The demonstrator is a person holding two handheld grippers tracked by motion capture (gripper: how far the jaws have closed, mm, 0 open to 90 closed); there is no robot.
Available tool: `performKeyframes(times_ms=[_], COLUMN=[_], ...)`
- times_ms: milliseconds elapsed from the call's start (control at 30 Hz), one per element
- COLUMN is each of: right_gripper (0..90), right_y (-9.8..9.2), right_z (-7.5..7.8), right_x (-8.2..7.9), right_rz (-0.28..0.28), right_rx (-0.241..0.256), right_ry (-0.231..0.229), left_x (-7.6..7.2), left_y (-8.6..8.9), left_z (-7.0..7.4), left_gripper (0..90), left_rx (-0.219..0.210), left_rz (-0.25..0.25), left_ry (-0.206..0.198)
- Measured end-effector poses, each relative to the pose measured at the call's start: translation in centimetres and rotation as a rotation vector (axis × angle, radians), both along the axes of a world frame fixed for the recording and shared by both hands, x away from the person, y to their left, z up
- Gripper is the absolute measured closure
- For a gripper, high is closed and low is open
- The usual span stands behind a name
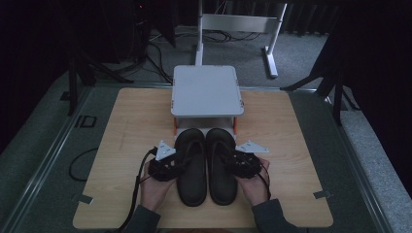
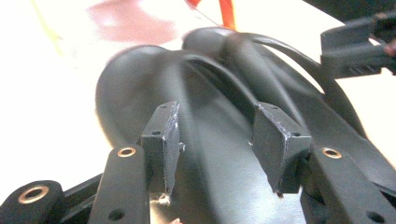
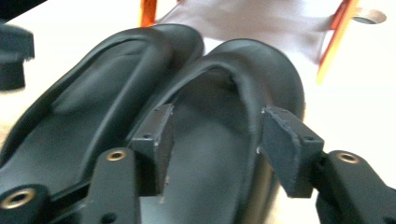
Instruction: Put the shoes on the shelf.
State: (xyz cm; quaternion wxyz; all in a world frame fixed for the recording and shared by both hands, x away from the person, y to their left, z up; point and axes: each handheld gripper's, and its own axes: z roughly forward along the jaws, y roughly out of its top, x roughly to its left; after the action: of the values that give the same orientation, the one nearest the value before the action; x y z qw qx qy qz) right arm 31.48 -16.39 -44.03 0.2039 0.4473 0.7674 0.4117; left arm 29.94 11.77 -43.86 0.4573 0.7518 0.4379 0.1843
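High view: two black sandals lay side by side on the worktop (image 1: 126,145), toes toward a small white stand (image 1: 206,90)
Left gripper (image 1: 167,162) met the left sandal (image 1: 191,167), right gripper (image 1: 240,162) the right sandal (image 1: 221,165); both grippers' fingers (image 2: 163,140) stood released, straddling the footbeds

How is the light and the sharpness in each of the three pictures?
High view: dim overall, dark surroundings, the two black sandals show little detail. Left gripper view: the table is washed out bright, the sandal strap is blurred, the fingers are sharp. Right gripper view: bright background, soft sandals, sharper fingers.
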Motion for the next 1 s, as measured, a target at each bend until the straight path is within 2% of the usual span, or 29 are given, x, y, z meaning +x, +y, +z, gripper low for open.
performKeyframes(times_ms=[33, 67, 133, 300, 433, 567, 600, 800, 900, 1000], right_gripper=[38.1, 38.1, 35.6, 35.4, 34.6, 31.9, 30.5, 30.0, 30.6, 31.4], right_y=[0.6, 0.6, 1.3, 2.1, 2.9, 3.8, 4.2, 4.9, 5.1, 5.3], right_z=[0.0, 0.0, -0.2, -0.8, -1.5, -2.2, -2.5, -3.2, -3.5, -3.6], right_x=[-0.4, -0.4, -1.1, -1.7, -2.3, -2.7, -2.9, -3.0, -3.0, -3.0], right_rz=[0.013, 0.013, 0.021, 0.021, 0.012, 0.007, -0.009, -0.021, -0.035, -0.033], right_rx=[0.003, 0.003, -0.002, -0.001, 0.018, 0.014, 0.008, -0.004, 0.016, 0.014], right_ry=[0.009, 0.009, 0.021, 0.026, 0.033, 0.024, 0.015, 0.007, 0.005, 0.005], left_x=[0.1, 0.1, 0.2, 0.3, 0.3, 0.4, 0.4, 0.4, 0.4, 0.4], left_y=[0.4, 0.8, 1.5, 2.7, 3.7, 4.2, 4.2, 4.3, 4.3, 4.4], left_z=[0.1, 0.2, 0.4, 0.8, 0.9, 0.8, 0.7, 0.5, 0.5, 0.5], left_gripper=[51.7, 51.7, 51.7, 51.6, 51.6, 51.6, 51.6, 51.6, 51.5, 51.5], left_rx=[-0.011, -0.014, 0.000, 0.014, 0.027, 0.033, 0.033, 0.034, 0.034, 0.034], left_rz=[0.013, 0.023, 0.044, 0.079, 0.101, 0.109, 0.112, 0.116, 0.115, 0.117], left_ry=[-0.002, -0.005, -0.008, -0.024, -0.026, -0.023, -0.023, -0.017, -0.016, -0.013])
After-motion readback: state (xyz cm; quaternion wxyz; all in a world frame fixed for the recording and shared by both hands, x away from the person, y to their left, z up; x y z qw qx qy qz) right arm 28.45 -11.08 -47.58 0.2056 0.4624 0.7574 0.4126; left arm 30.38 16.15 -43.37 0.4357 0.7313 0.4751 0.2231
